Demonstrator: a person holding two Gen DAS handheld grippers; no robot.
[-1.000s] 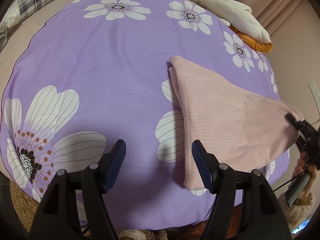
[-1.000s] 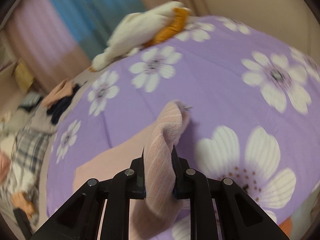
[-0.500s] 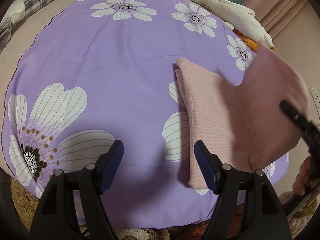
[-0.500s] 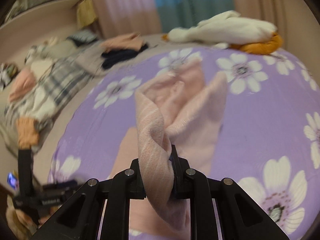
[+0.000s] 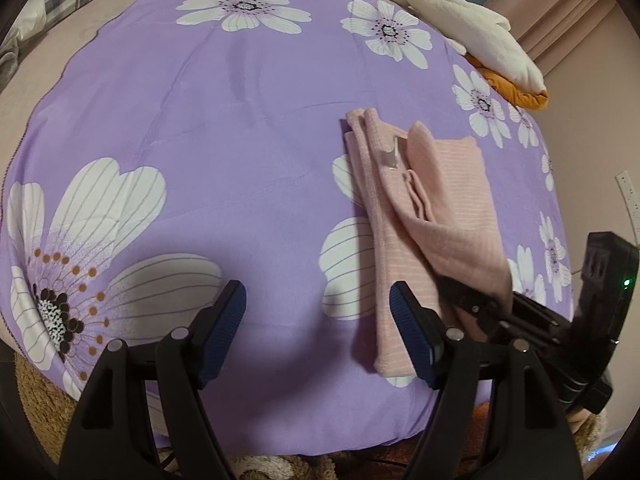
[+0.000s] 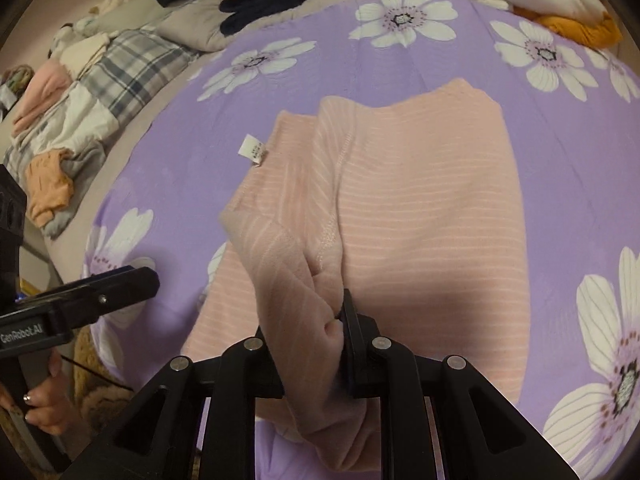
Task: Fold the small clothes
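A pink striped garment [image 5: 432, 200] lies folded on the purple flowered sheet [image 5: 200, 120], right of centre in the left wrist view. My right gripper [image 6: 316, 320] is shut on a bunched edge of the garment [image 6: 420, 208] and holds it over the folded part. A white label [image 6: 253, 149] sticks out at its left side. My left gripper [image 5: 316, 312] is open and empty, low over the sheet just left of the garment's near end. The right gripper also shows in the left wrist view [image 5: 472, 300], pinching the pink cloth.
A white and orange plush toy [image 5: 472, 36] lies at the bed's far right. Plaid bedding and piled clothes [image 6: 100, 80] lie along the left. A brown fuzzy rug [image 5: 36, 396] shows below the near bed edge. A wall socket [image 5: 627, 192] is at the right.
My right gripper has carried the garment's right side up and over to the left, laying it across the rest. The left gripper has stayed open and almost still.
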